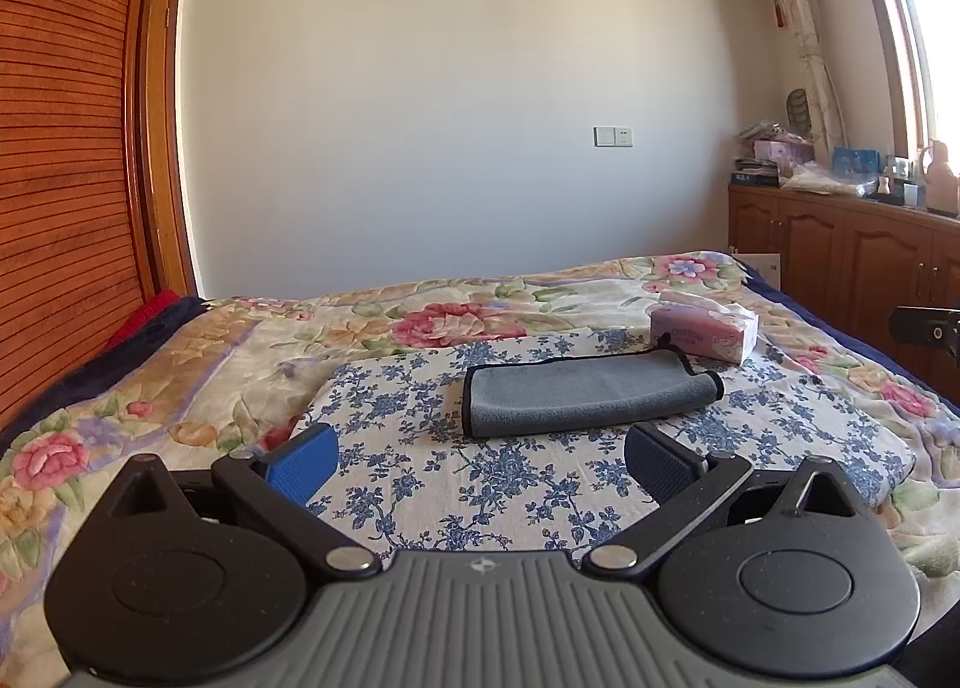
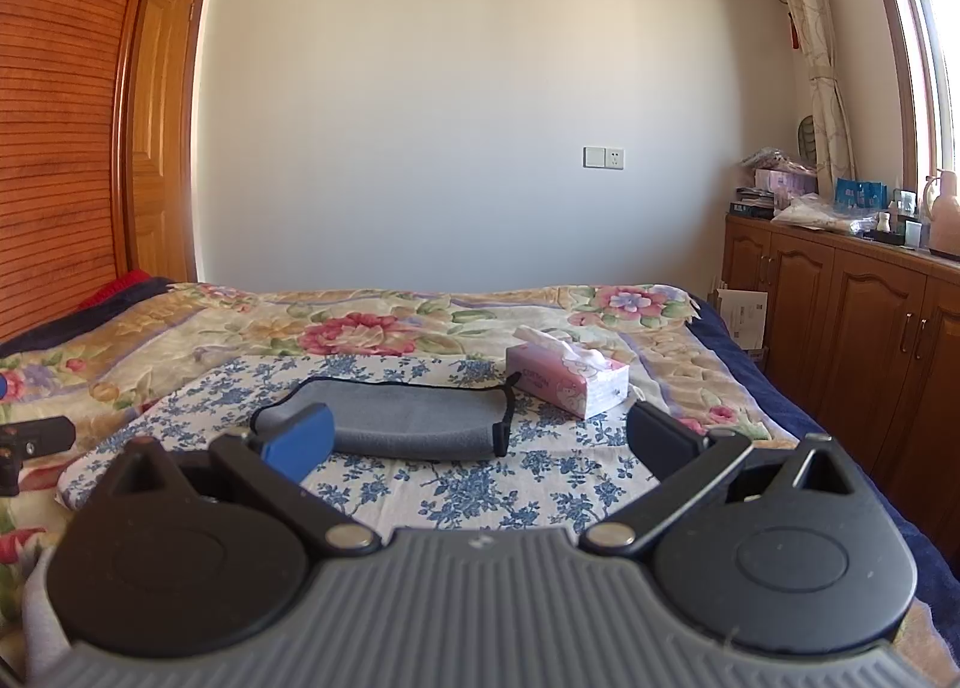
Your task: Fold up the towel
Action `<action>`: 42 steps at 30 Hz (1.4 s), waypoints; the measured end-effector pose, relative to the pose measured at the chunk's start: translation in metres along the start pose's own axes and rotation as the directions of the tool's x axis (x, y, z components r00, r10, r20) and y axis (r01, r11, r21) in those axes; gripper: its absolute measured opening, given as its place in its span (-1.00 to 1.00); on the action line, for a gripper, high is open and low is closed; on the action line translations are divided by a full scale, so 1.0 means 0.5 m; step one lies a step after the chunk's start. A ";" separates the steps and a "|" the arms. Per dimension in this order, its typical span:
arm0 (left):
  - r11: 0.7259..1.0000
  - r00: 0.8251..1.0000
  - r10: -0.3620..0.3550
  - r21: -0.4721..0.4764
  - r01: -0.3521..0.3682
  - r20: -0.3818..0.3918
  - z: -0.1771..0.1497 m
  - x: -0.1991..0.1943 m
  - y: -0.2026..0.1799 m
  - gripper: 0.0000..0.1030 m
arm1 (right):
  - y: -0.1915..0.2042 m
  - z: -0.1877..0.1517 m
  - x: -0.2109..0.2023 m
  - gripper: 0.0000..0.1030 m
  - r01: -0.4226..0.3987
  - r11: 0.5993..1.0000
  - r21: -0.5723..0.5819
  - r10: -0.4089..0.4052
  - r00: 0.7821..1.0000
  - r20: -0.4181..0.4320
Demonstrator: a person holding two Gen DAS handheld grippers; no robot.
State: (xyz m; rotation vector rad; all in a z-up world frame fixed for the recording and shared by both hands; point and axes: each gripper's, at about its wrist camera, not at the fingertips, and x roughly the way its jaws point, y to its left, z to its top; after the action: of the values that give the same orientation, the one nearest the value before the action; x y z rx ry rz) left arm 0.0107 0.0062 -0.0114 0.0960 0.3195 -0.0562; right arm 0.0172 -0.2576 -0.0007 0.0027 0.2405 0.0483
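A grey towel [image 1: 585, 391] with black edging lies folded into a flat rectangle on a blue-flowered cloth [image 1: 510, 484] on the bed. It also shows in the right wrist view [image 2: 414, 424]. My left gripper [image 1: 480, 463] is open and empty, a short way in front of the towel, not touching it. My right gripper [image 2: 480, 442] is open and empty, also just in front of the towel; its left blue pad [image 2: 300, 442] overlaps the towel's near left corner in view.
A pink tissue box [image 1: 702, 331] stands just behind the towel's right end, also in the right wrist view [image 2: 567, 379]. A floral quilt [image 1: 180, 364] covers the bed. Wooden cabinets [image 2: 852, 322] with clutter on top line the right wall. A slatted wooden wardrobe [image 1: 60, 178] stands left.
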 end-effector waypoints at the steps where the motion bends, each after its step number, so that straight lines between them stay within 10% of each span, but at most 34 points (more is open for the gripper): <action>1: 1.000 1.000 0.000 0.001 0.000 0.000 0.000 0.000 0.000 1.00 | 0.000 0.000 0.000 1.00 0.000 1.000 0.000 0.000 1.000 0.000; 42: 1.000 1.000 0.006 -0.001 -0.006 0.000 -0.003 0.002 0.004 1.00 | 0.003 0.003 -0.003 1.00 -0.001 1.000 -0.019 0.001 1.000 0.006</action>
State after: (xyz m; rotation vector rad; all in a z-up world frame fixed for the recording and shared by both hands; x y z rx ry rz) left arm 0.0111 0.0083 -0.0131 0.0961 0.3195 -0.0504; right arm 0.0161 -0.2560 0.0014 -0.0155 0.2342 0.0511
